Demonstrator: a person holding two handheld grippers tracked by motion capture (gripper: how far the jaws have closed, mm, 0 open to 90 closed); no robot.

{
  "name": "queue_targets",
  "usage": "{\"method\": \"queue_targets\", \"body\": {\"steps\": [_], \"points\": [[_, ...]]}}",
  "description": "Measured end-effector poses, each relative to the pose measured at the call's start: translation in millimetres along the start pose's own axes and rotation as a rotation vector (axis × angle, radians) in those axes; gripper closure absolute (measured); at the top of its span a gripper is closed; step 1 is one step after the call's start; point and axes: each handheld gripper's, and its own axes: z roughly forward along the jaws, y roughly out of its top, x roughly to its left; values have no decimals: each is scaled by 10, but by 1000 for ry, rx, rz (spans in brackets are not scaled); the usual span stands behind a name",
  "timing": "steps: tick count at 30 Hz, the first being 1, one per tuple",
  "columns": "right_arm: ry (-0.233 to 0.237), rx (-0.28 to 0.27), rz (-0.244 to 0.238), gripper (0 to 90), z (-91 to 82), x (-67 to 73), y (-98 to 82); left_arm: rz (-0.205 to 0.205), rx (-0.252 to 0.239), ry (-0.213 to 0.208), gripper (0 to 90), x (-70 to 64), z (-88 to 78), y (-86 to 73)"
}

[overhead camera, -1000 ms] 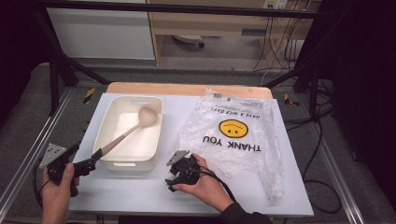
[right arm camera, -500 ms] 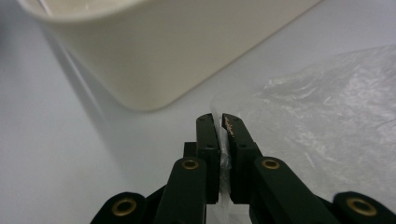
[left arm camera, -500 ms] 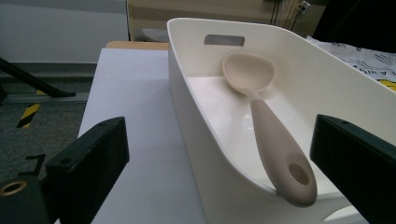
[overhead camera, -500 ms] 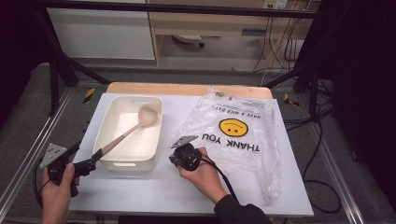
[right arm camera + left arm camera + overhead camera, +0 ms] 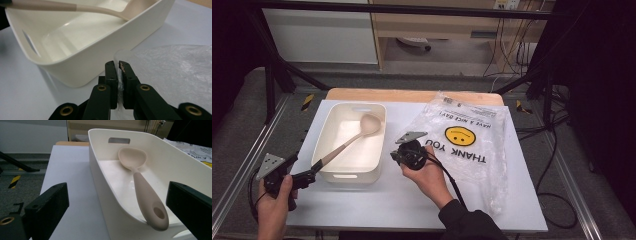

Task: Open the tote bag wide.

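Pinching the edge of the plastic bag (image 5: 175, 72), the right hand-held gripper (image 5: 119, 66) is pressing its two black jaws together on a thin fold of clear film, which is showing as a pale strip between the pads. In the high view this right hand-held gripper (image 5: 404, 154) is sitting in the person's right hand (image 5: 427, 172), just at the near-left corner of the plastic bag (image 5: 472, 150), and the rest of the bag is spreading away from it over the table (image 5: 402, 200), its yellow smiley face and black lettering facing up. Just beside the right hand-held gripper, on the side away from the bag, the white tub (image 5: 349, 145) is standing on the table; seen along the jaws, its near wall (image 5: 100, 57) is rising right in front of them.

Farther off, beyond the tub, the left hand-held gripper (image 5: 294, 175) is resting in the person's left hand (image 5: 274, 205) at the table's edge. Its jaws are standing wide apart in its own view, with nothing pressed between them. Between and ahead of those spread jaws the beige spoon (image 5: 143, 187) is lying inside the tub (image 5: 175, 167), its bowl (image 5: 132, 157) toward the far wall and its handle end (image 5: 157, 216) leaning over the near rim, close to the left hand-held gripper but apart from both pads.
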Motion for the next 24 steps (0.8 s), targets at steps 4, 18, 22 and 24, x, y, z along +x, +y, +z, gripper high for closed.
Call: {"method": "queue_targets", "body": {"steps": [4, 18, 22, 24], "points": [[-9, -13, 20, 866, 29, -65, 104, 0, 1, 2, 41, -1, -1, -1], [-67, -42, 135, 845, 341, -237, 516, 0, 5, -2, 41, 1, 9, -1], [-59, -22, 134, 566, 355, -188, 492, 1, 13, 2, 41, 7, 7, -1], [-43, -19, 124, 457, 308, -152, 478, -1, 11, 2, 41, 9, 8, -1]]}}
